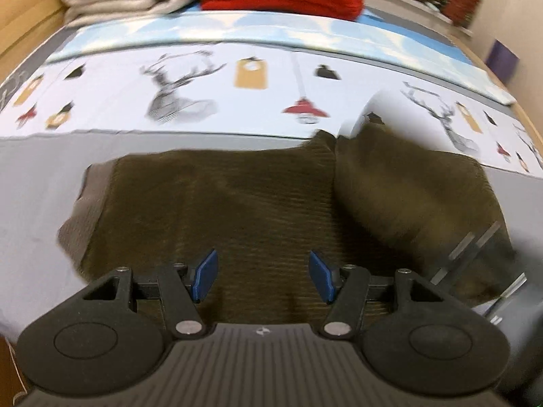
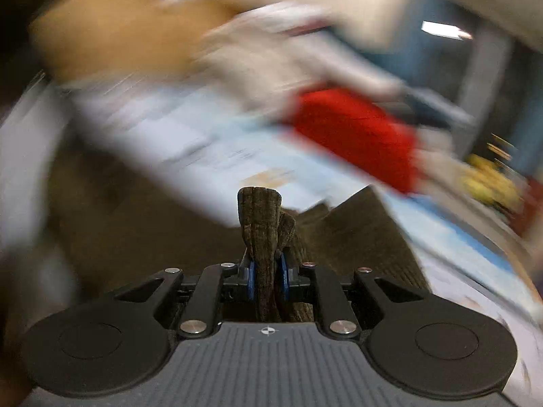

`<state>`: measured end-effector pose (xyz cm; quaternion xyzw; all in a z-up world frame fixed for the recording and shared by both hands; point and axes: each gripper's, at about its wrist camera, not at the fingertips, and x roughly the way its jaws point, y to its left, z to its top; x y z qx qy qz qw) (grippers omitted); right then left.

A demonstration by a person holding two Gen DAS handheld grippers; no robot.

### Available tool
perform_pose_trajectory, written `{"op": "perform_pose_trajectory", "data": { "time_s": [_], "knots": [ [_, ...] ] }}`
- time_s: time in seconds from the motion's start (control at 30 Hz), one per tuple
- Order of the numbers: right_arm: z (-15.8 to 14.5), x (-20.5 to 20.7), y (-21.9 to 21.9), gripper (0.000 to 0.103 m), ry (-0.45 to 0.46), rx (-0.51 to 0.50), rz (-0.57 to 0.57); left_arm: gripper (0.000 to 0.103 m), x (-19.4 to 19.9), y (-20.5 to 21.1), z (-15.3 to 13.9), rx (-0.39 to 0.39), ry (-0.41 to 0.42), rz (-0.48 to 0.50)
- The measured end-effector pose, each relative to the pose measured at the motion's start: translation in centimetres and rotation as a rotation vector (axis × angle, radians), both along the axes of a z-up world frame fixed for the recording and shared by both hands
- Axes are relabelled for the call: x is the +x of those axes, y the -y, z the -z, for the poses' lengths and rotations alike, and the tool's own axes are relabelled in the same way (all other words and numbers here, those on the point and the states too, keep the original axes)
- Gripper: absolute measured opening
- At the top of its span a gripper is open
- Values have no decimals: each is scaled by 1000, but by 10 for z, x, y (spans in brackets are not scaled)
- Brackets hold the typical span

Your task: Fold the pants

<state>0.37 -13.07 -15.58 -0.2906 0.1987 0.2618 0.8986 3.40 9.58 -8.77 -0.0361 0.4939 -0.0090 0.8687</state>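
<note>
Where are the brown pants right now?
In the left wrist view, the brown pants lie spread on the grey bed, below the deer-print sheet; the right tool pinches a bunched fold.

Wooden-framed bed (image 1: 30,17), patterned sheet (image 1: 203,78)

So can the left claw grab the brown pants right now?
Probably yes. The left claw hangs open just above the brown pants, with nothing between its blue fingers and the cloth. The right claw already pinches a bunched bit of them.
</note>
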Motion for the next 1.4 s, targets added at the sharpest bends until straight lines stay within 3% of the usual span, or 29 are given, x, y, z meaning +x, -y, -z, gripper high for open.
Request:
{"op": "perform_pose_trajectory", "data": {
  "time_s": [0.07,0.1,0.27,0.43,0.5,0.57,0.63,0.7,0.77,0.87,0.93,1.0,1.03,1.17,1.27,1.3,1.4],
  "knots": [
    [42,-8,-20,15,-78,-173,-63,65,-3,-10,2,-5,-8,-21],
    [53,-11,-22,16,-90,-204,-72,65,-4,-15,2,-5,-12,-30],
    [40,-18,-24,15,-38,-229,-82,65,-6,-20,2,-9,-13,-27],
    [43,-37,-17,25,-40,-262,-224,65,-1,-8,4,-14,-14,-14],
    [38,-44,-15,25,-55,-230,-253,65,0,-3,3,-11,-9,-3],
    [23,-39,-8,30,-116,-110,-242,65,1,2,4,-8,-8,4],
    [11,-34,-4,41,-124,-11,-200,65,1,5,4,-3,-5,12],
    [6,-25,-4,43,-128,52,-139,65,2,6,5,8,-9,13],
    [9,-9,-4,43,-195,97,-92,65,1,6,7,16,-15,9],
    [29,13,-15,47,-300,25,-23,65,1,2,11,23,-27,-7],
    [34,15,-20,45,-301,15,-32,65,2,-1,13,24,-33,-18],
    [30,13,-26,25,-294,15,-83,65,3,-3,13,23,-34,-31],
    [25,8,-27,21,-257,15,-102,65,3,-3,13,21,-33,-35],
    [13,-6,-24,19,-221,23,-226,65,8,2,10,10,-21,-33],
    [38,-14,-21,22,-287,-79,-283,65,14,12,11,11,-31,-17],
    [39,-16,-19,23,-264,-73,-282,65,16,18,12,12,-37,-10],
    [19,-11,-6,26,-320,41,-232,65,24,35,14,11,-44,14]
  ]
}}
